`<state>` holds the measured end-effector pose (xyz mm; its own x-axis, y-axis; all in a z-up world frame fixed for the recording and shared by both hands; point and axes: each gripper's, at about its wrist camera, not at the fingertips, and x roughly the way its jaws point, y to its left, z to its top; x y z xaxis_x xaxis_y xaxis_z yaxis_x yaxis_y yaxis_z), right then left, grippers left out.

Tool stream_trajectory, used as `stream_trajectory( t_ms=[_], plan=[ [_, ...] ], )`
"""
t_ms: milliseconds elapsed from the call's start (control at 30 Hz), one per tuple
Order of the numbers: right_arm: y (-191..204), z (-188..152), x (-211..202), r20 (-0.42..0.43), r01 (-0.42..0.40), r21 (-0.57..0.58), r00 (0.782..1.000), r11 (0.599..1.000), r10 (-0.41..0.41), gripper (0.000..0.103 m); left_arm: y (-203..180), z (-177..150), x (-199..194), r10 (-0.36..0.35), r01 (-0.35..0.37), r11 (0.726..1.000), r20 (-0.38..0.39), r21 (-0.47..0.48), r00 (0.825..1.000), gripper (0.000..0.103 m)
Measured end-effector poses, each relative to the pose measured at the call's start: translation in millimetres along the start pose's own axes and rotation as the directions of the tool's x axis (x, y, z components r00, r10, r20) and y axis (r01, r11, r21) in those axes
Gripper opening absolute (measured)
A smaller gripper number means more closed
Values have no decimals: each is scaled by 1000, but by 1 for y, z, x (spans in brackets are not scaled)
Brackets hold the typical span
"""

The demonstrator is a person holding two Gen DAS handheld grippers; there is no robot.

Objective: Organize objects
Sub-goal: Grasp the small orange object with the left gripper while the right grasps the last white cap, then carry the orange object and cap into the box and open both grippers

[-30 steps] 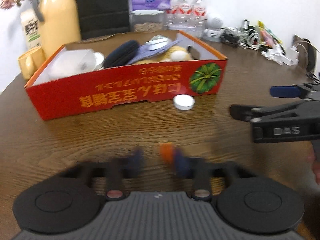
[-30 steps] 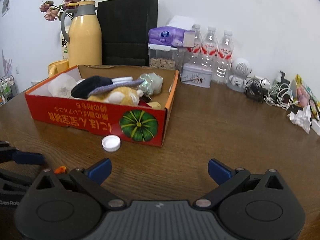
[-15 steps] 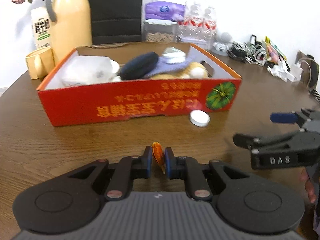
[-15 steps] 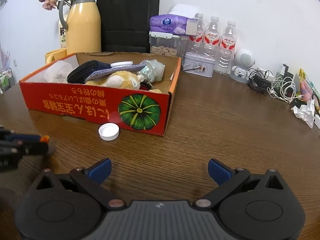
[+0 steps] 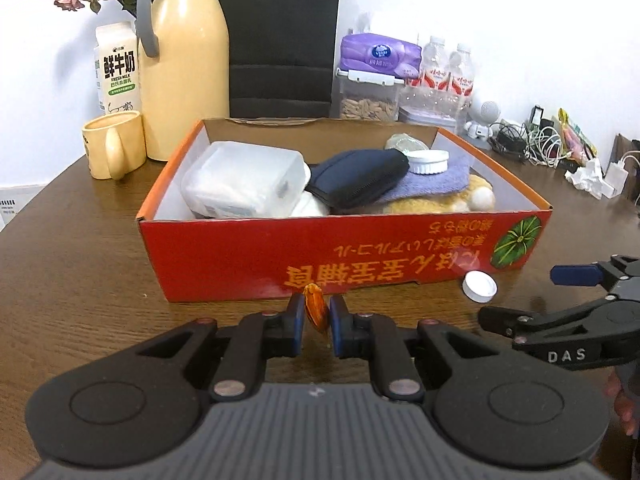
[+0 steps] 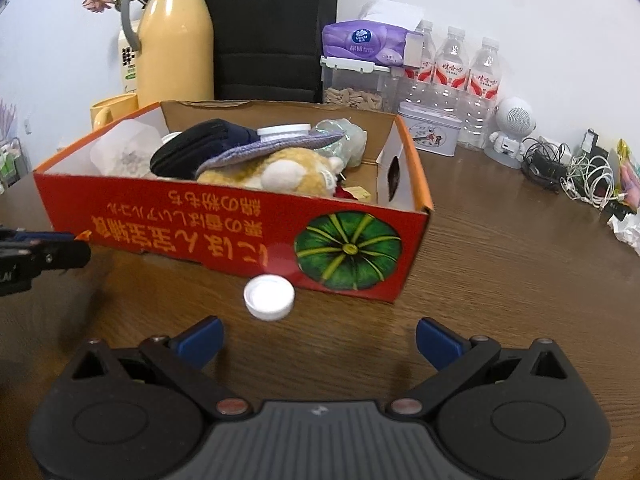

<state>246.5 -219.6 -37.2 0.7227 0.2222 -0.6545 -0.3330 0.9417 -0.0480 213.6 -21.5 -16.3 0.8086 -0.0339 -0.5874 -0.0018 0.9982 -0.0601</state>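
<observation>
Orange and small, a wrapped candy-like piece (image 5: 315, 312) sits pinched between the pads of the left gripper (image 5: 316, 320), just before the red cardboard box (image 5: 360, 256), probably to go inside. Ahead of the right gripper (image 6: 318, 338), whose jaws are spread and empty, lies a white bottle cap (image 6: 269, 297), likely its next target.

"FRESH MILK" was read under three large Chinese chars on the milk carton (image 5: 117, 76). "DAS" was seen in white on the right gripper (image 5: 520, 296), on its black body. Yellow Japanese/Chinese lettering was printed upside down on the red box (image 6: 224, 236); not legible. Tissue pack (image 6: 362, 46) logo too small to read.
</observation>
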Motion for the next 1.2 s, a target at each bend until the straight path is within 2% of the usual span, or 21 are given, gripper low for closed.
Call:
stream_trajectory(
  t_ms=[33,100,233,433,500,533,767,900,1033,1200],
  plan=[
    [1,1,2,0,-4,7,1000,1000,4,101,2,-1,0,-3,3,1000,4,1,1000,14],
    [3,2,6,2,-16,18,1000,1000,16,90,4,-2,1,-14,14,1000,4,-2,1000,14],
    [6,3,10,8,-31,38,999,999,31,85,10,-2,1,-32,32,999,7,-13,999,14],
    [10,6,10,32,-56,44,998,997,55,53,16,-4,-1,-33,33,999,13,-16,999,14],
    [11,6,9,40,-62,42,997,997,61,30,17,-4,-1,-34,34,999,14,-15,999,14],
    [12,6,8,44,-70,40,997,997,68,28,16,-4,-2,-33,34,999,15,-13,999,14],
    [21,3,-5,97,-76,16,992,997,74,27,18,-6,-10,-27,27,999,41,-20,999,14],
    [29,6,-26,165,-79,-19,983,997,81,27,17,0,-23,-39,40,999,76,-17,996,14],
    [32,19,-50,250,-90,-38,963,995,97,27,16,16,-36,-38,39,999,134,-6,990,14],
    [32,51,-63,322,-78,-65,942,995,95,27,13,51,-43,-29,28,1000,214,5,976,14]
  ],
)
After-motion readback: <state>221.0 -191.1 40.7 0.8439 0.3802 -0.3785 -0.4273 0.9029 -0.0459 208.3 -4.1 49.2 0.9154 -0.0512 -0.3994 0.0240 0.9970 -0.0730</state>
